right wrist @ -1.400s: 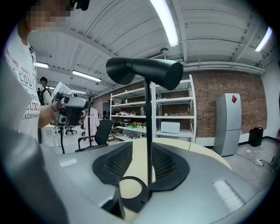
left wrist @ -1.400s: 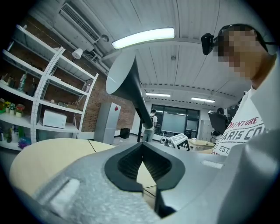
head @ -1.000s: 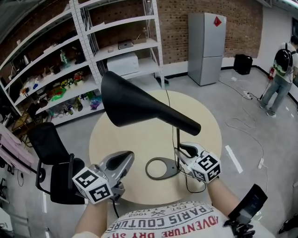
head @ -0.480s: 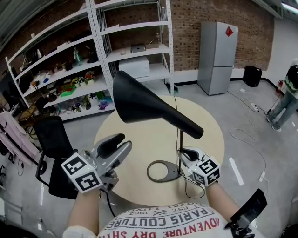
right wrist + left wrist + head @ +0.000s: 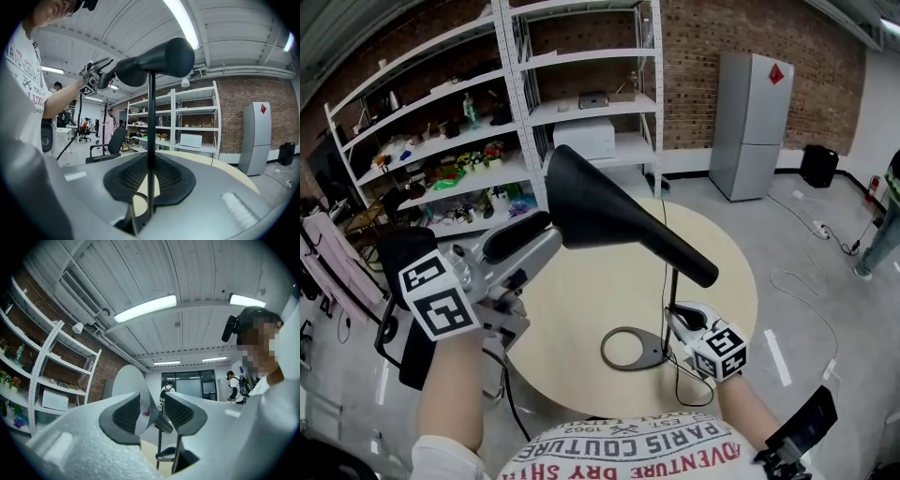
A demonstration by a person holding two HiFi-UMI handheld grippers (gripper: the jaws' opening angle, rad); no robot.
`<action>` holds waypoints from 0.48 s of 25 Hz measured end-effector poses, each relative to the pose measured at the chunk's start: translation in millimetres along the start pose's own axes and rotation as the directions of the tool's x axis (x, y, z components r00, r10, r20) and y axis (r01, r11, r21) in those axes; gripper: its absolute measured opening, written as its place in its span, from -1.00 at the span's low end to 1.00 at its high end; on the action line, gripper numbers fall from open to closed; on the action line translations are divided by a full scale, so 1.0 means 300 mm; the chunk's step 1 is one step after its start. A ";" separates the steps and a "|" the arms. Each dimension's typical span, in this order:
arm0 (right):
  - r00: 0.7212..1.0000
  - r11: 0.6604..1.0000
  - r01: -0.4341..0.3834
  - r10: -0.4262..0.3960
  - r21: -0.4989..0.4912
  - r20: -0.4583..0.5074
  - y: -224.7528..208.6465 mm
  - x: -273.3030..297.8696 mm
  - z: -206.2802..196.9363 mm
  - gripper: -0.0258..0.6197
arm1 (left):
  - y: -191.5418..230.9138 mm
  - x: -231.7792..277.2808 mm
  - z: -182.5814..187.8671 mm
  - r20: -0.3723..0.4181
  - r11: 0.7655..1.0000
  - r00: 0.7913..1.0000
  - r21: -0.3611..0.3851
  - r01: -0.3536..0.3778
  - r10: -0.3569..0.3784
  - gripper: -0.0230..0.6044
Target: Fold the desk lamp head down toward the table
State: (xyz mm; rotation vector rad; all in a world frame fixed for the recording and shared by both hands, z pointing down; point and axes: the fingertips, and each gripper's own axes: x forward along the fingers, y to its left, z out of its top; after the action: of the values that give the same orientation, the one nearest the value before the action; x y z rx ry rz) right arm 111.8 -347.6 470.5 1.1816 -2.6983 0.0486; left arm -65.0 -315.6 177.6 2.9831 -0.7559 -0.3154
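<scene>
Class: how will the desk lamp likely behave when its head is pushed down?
Probably top-heavy: the wide lamp head sits high on a thin stem over a small ring base, so it may tip. The head's smooth, tapering shell looks slippery to grip.

Head view: the lamp head covers the top of the lamp stem and the joint between them. The near edge of the desk is hidden under the person's shirt. A bystander is cut off by the right edge. The shelf items are too small to identify.

Left gripper view: one jaw of the left gripper hides part of the lamp base.

Right gripper view: the right gripper covers most of that base. Contact between the far gripper and the lamp head is too small to judge.
</scene>
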 end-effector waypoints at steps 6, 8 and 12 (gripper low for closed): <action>1.000 1.000 -0.002 0.002 0.001 0.005 0.001 -0.001 -0.007 -0.81 | 0.008 0.045 0.024 -0.023 0.997 0.999 -0.060 0.041 -0.043 -0.39; 1.000 1.000 -0.002 0.002 0.003 0.007 0.000 0.002 -0.001 -0.80 | 0.016 0.056 0.036 -0.022 0.995 0.998 -0.085 0.055 -0.057 -0.42; 1.000 1.000 -0.001 0.001 0.005 0.007 -0.004 0.007 0.011 -0.81 | 0.029 0.063 0.061 -0.014 0.992 0.998 -0.114 0.058 -0.060 -0.54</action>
State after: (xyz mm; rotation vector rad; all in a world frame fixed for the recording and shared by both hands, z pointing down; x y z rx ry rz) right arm 110.7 -350.4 467.6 1.1843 -2.7059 0.0517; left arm -56.6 -332.3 157.1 2.9010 -0.6270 -0.3229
